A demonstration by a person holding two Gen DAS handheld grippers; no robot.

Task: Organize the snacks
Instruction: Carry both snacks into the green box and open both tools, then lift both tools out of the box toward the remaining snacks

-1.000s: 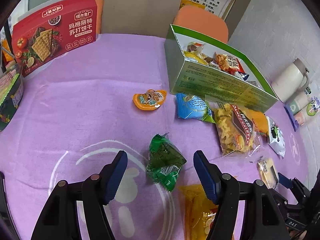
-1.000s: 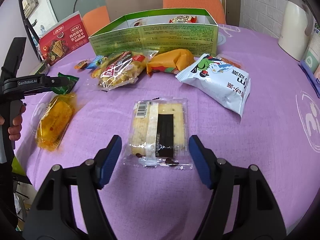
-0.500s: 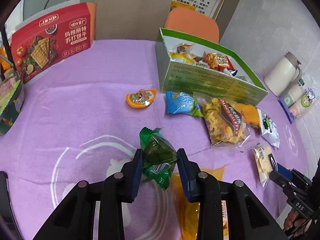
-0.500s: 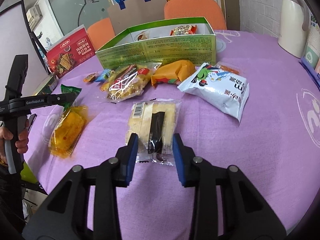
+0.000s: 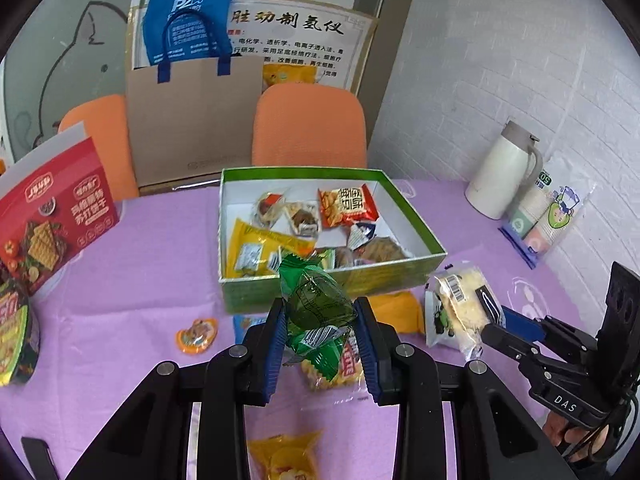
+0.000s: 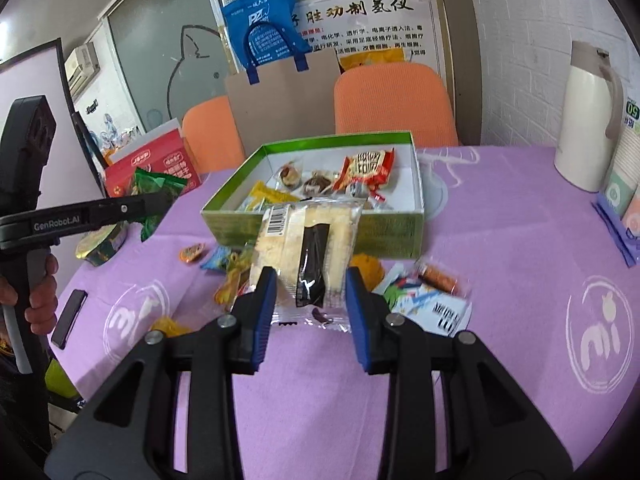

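Landmark: the green box (image 5: pixel 332 280) stands open on the purple desk (image 5: pixel 140 264), in front of the orange chair (image 5: pixel 308 124); every place below is given from this box.

Left tool (image 5: pixel 320 344): its two blue pads are clamped on the green packet (image 5: pixel 316 308), one pad on each side. The packet hangs free above the desk, just before the near wall of the box. The pads take it at the thick middle, I think because the flat sealed ends would slip.

Right tool (image 6: pixel 310 304): clamped on the clear cracker pack (image 6: pixel 308 248) at its lower end, so the pack stands up in front of the near wall of the box. The long free end points toward the box, which should make it easy to lower inside.

Inside the box: several snacks lie there already, among them a red packet (image 5: pixel 346 206) and a yellow packet (image 5: pixel 256 248). The white floor at the far side is bare.

Before the box, on the desk: a small orange jelly cup (image 5: pixel 197 334), a blue-white packet (image 6: pixel 436 308) and other loose snacks wait.

Step, as I judge: both packs are lifted for carrying over the near wall. The wall is the risk, as a hanging end may catch on it.

Right of the box: a white thermos (image 5: pixel 502 172), well apart, not in the way.
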